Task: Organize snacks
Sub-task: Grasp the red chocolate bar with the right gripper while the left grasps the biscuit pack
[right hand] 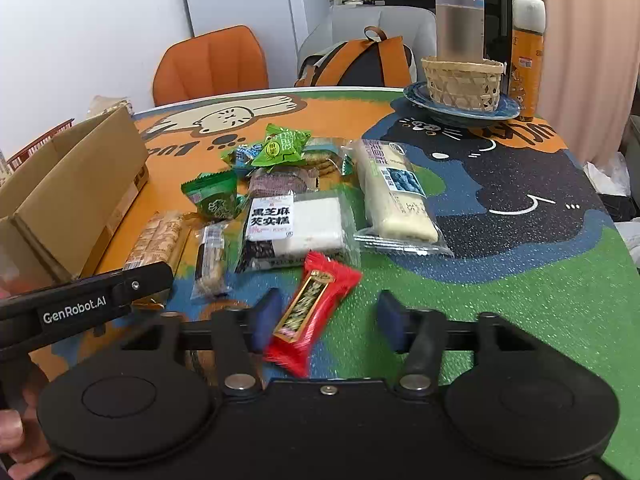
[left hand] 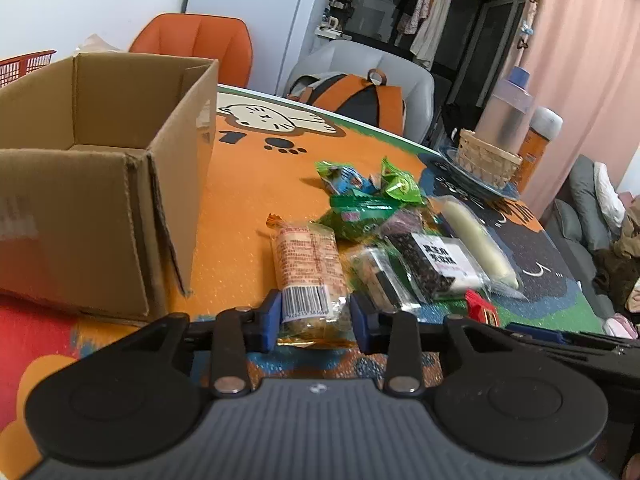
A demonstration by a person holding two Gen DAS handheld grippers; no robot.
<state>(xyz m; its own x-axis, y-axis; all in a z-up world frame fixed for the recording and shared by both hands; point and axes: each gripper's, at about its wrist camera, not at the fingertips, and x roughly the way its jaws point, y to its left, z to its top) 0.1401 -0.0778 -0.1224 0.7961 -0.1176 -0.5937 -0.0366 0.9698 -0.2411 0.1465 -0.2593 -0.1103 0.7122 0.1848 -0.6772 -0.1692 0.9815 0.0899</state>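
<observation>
A: Left gripper (left hand: 314, 316) state?

B: Clamped on the orange-wrapped biscuit pack (left hand: 308, 276). Both blue pads were seen pressed against the pack's barcode end, near the tabletop's (left hand: 240, 184) front edge.

A: Right gripper (right hand: 326, 320)?

B: Not clamped. The red snack bar (right hand: 312, 312) was found between the jaws, touched by the left pad only; a clear gap was left at the right pad. The bar was lying tilted on the green patch by the front edge.

A: Other snacks?

B: A pile was noted mid-table: the black sesame cake pack (right hand: 292, 228), the long white roll pack (right hand: 392, 192), the small clear-wrapped bar (right hand: 210, 256), the green packets (right hand: 280, 148) toward the far side.

A: Box?

B: The cardboard box (left hand: 100, 184) was seen open-topped at the left edge, just beside the biscuit pack. Its contents could not be told.

A: Anything else?

B: A wicker basket (right hand: 462, 80) on a blue plate (right hand: 460, 110) was logged at the far right corner, a clear bottle (right hand: 460, 20) standing in it, an orange can (right hand: 526, 52) beside it.
</observation>
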